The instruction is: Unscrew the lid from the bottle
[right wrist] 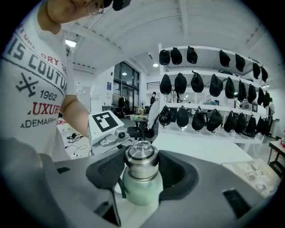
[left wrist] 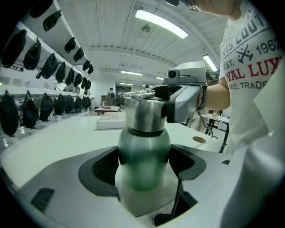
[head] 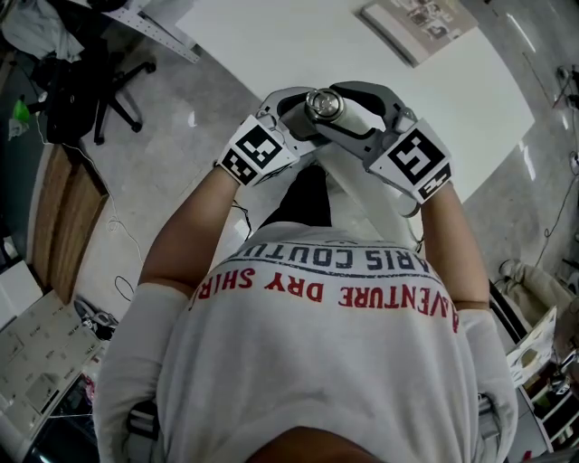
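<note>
The bottle [right wrist: 140,188] hangs in mid-air before the person's chest, off the counter [head: 362,72], its green body clenched in the left claw [left wrist: 144,165] and its steel lid [left wrist: 144,116] grasped by the right claw [right wrist: 141,168]. If the left grip is too light, the smooth body may spin with the lid, or slip and fall.

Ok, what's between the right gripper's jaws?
The lid of the bottle, with the jaws closed on it; the right gripper view shows it.

Table [head: 298,45] ahead lies open (book [head: 418,23] far off); jaws hem bottle [left wrist: 143,153] and lid [right wrist: 141,158].
</note>
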Demonstrator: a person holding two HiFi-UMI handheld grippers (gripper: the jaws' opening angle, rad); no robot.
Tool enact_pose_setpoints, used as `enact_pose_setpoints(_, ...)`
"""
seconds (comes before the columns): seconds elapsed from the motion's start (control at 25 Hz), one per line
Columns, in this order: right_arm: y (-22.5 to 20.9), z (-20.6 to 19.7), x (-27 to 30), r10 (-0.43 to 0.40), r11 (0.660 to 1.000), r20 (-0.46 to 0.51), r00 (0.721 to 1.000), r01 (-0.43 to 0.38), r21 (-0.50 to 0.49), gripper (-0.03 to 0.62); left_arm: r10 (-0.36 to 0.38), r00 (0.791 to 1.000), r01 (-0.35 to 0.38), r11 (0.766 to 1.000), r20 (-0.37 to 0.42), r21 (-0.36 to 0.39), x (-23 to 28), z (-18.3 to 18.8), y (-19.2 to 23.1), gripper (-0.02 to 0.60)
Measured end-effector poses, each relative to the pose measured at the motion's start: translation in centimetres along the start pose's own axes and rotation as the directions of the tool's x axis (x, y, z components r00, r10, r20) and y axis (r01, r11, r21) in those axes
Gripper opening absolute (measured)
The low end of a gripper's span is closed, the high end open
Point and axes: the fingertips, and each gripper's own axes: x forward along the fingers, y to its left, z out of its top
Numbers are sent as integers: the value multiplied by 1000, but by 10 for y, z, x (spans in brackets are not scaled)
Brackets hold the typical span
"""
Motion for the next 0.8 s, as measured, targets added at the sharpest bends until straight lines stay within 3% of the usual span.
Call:
enact_pose_setpoints(0.32, 1, 0, 1, 131, 990, -27, 991, -132, -44, 244, -151, 987, 154, 986, -54, 70, 0, -1, -1, 370)
enact_pose_setpoints(0.8, 2, 0, 2, 276, 954, -77, 958, -282, -98, 244, -316, 941, 331, 933, -119, 138, 0, -3, -2, 370)
